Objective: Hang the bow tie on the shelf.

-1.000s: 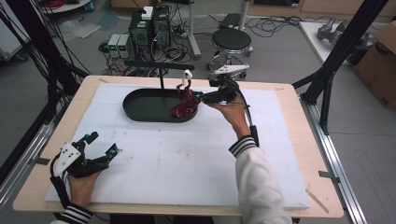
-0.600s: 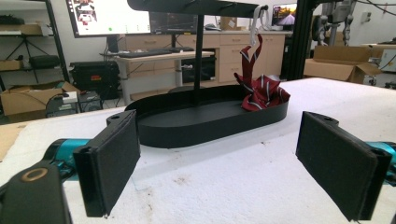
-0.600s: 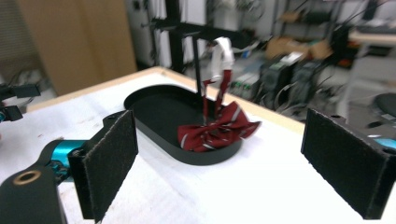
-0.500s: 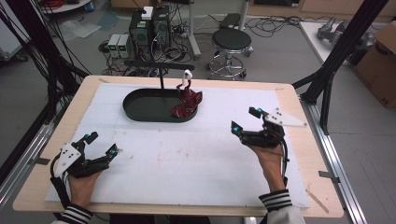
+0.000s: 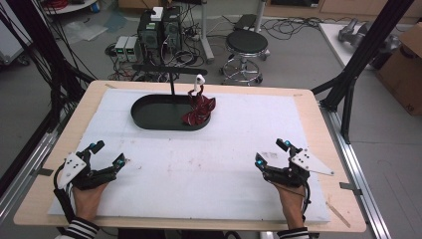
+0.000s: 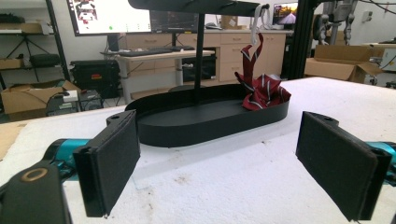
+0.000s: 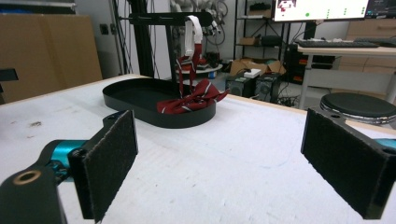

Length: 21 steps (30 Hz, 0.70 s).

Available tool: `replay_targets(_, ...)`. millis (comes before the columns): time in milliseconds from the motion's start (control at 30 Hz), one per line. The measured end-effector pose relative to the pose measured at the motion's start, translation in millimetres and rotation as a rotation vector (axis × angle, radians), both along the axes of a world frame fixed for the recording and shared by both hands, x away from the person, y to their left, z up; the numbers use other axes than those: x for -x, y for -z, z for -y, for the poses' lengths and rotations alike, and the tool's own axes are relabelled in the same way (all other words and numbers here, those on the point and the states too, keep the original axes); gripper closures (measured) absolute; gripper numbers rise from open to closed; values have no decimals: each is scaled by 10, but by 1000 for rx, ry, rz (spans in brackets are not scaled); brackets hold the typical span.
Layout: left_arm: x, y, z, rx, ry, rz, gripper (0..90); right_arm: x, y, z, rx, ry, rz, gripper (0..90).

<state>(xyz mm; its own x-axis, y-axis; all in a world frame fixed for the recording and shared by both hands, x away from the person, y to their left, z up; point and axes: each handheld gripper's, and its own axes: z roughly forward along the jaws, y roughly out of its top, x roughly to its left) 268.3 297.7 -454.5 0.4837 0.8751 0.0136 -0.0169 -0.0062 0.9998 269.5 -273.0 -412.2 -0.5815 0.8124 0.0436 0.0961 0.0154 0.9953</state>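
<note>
White foam sheet (image 5: 199,174) covered the light wooden table (image 5: 323,149), grubby with small marks near the middle; lab floor behind held computer boxes (image 5: 159,30), tangled cables and a round black stool (image 5: 247,42), cardboard box (image 5: 400,64) far right.

Going left to right, we saw the left gripper (image 5: 106,155) resting low at the near-left corner of the sheet, jaws spread wide, nothing between them. Its own view looked straight at the black oval metal tray (image 6: 210,126) with a thin upright post and crossbar (image 6: 200,51). Next came the dark red striped necktie (image 5: 199,109), bunched at the tray's right end, one tail running up to a white hook (image 5: 199,82) on the crossbar. The right gripper (image 5: 272,153) sat at the near-right edge, jaws likewise wide apart and empty, well away from the tray.

Risks, as we judged them: the tie hung by only a narrow tail, so a tug from either gripper could pull it off the hook or tip the light stand. Slippery fabric could slide out of the pads (image 7: 109,163) if pinched at a single layer. We also thought a low approach might snag the tray rim and drag it across the foam. Trailing cables could catch the table edge.
</note>
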Motion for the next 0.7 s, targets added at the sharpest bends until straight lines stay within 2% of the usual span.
replay_targets(67,0,0,1,-1,-2,0,141,7,107,-9,-4,15,8,98)
replay_targets(167,4,0,3,-4,-5,1,141,6,192,-35,21,32,7,98)
replay_targets(300,9,1,4,-5,-13,5,141,3,296,-23,-21,47,13,98)
replay_targets(333,8,0,5,-7,-14,4,140,-9,311,-17,-19,48,-5,98)
replay_targets(400,5,-1,8,-8,-15,3,140,-28,334,-15,16,78,-16,98)
replay_targets(533,3,-2,6,-9,-16,-2,140,-6,351,5,-12,77,-4,98)
replay_targets(700,4,-1,5,-5,-13,0,141,-21,371,12,-16,74,-24,98)
